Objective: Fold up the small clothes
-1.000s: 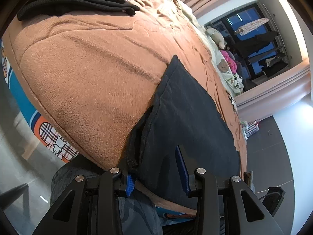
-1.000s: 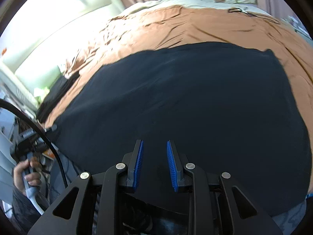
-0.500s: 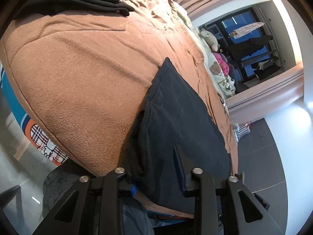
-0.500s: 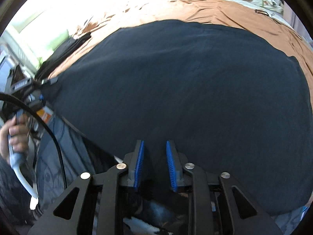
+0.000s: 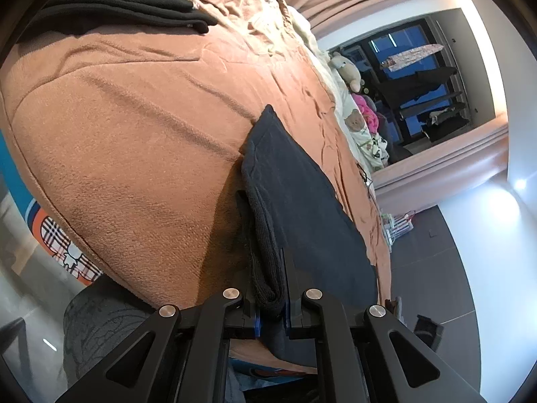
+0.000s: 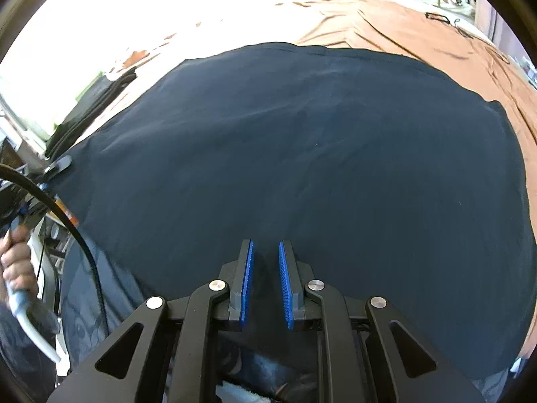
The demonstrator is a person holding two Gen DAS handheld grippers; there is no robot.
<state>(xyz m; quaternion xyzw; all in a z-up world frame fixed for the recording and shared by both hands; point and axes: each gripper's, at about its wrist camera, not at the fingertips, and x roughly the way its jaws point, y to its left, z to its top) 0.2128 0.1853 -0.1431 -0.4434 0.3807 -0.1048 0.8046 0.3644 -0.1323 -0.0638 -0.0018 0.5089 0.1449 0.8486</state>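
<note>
Currently the dark navy garment [image 6: 285,154] lies spread flat on the bed's orange-brown blanket [image 5: 127,141], near edge hanging at the bed's near side. Left gripper [image 5: 270,288] fingers have just been closing and now pinch the garment's bunched left hem; the rolled cloth edge sits squeezed between the blue pads, and the fabric runs away from them toward the far side as a raised fold. Right gripper [image 6: 265,282] fingers have also just been closing, but a narrow gap remains between the blue pads [image 6: 247,278]; they hover over the garment's near edge, and I cannot tell whether any cloth is caught between them, pads look bare. In the right wrist view the left gripper [image 6: 55,168] shows at the garment's far-left corner, with the person's hand [image 6: 15,265] on its handle and a black cable [image 6: 67,231] arcing down past it. Stack of folded black clothes [image 5: 110,6] sits on the blanket at the far left, well apart from the navy piece. Plush toys [image 5: 349,70] and a pink item lie at the far end of the bed by the dark window [image 5: 412,77]. Patterned sheet [image 5: 60,241] shows under the blanket's left edge.
</note>
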